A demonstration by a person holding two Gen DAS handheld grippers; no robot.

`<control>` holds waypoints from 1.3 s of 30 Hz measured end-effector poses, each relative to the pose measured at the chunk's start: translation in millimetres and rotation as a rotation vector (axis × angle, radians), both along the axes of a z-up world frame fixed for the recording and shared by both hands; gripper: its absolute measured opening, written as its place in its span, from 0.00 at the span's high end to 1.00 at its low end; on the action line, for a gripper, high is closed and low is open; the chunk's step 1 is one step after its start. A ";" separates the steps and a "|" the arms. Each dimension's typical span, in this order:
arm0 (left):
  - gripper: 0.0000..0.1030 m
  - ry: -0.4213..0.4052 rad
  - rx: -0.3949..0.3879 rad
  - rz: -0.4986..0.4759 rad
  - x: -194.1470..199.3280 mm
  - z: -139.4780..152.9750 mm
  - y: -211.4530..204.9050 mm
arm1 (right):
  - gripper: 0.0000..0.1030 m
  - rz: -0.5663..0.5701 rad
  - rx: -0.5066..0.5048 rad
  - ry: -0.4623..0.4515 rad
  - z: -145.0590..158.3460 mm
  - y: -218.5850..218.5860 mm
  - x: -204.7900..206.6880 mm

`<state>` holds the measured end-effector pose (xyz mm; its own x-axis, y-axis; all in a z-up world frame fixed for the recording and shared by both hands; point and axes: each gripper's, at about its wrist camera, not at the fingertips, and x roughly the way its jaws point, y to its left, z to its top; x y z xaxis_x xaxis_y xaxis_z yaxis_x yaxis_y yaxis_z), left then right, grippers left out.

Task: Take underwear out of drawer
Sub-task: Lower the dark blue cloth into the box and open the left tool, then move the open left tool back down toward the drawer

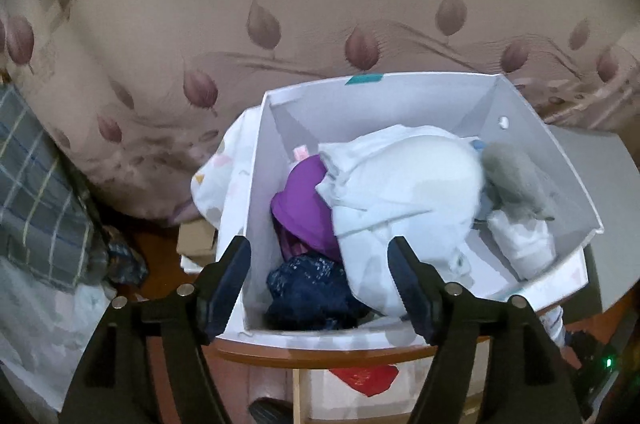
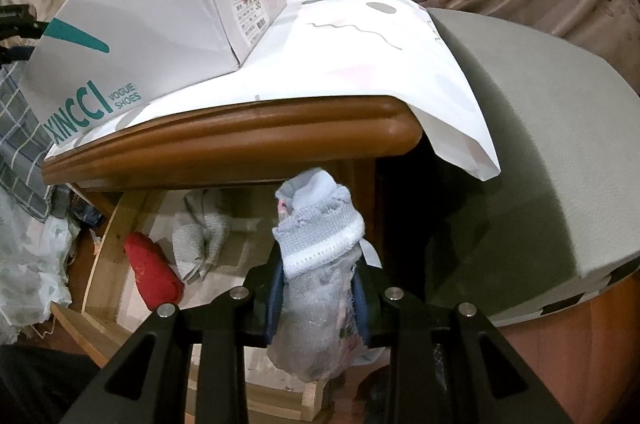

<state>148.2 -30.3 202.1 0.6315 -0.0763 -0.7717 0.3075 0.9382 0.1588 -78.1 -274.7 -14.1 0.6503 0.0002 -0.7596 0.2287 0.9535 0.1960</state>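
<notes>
My right gripper (image 2: 320, 288) is shut on a pale blue-grey piece of underwear (image 2: 316, 232) with a white lace band. It holds the underwear in front of the open wooden drawer (image 2: 120, 224), just below the table edge (image 2: 240, 140). In the drawer lie a red item (image 2: 152, 272) and a grey-white cloth (image 2: 200, 236). My left gripper (image 1: 320, 264) is open and empty, above the near end of a white shoe box (image 1: 576, 184) filled with clothes: a white garment (image 1: 400, 192), a purple one (image 1: 304, 200) and a dark blue one (image 1: 308, 288).
The shoe box (image 2: 160, 24) stands on a white patterned cloth (image 2: 360, 44) over the brown table. A grey cushioned seat (image 2: 540, 144) is to the right. A checked fabric (image 1: 36, 184) hangs at the left. A patterned curtain (image 1: 280, 4) is behind.
</notes>
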 end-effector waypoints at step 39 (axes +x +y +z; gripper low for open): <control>0.25 0.010 -0.068 0.504 -83.6 -166.5 175.6 | 0.72 0.012 -0.069 -0.065 51.0 1.4 -10.0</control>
<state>64.6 145.3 35.6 0.5956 0.1859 -0.7815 -0.1854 0.9784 0.0915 -88.1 -273.4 36.9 0.6986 -0.0421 -0.7143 0.2059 0.9679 0.1442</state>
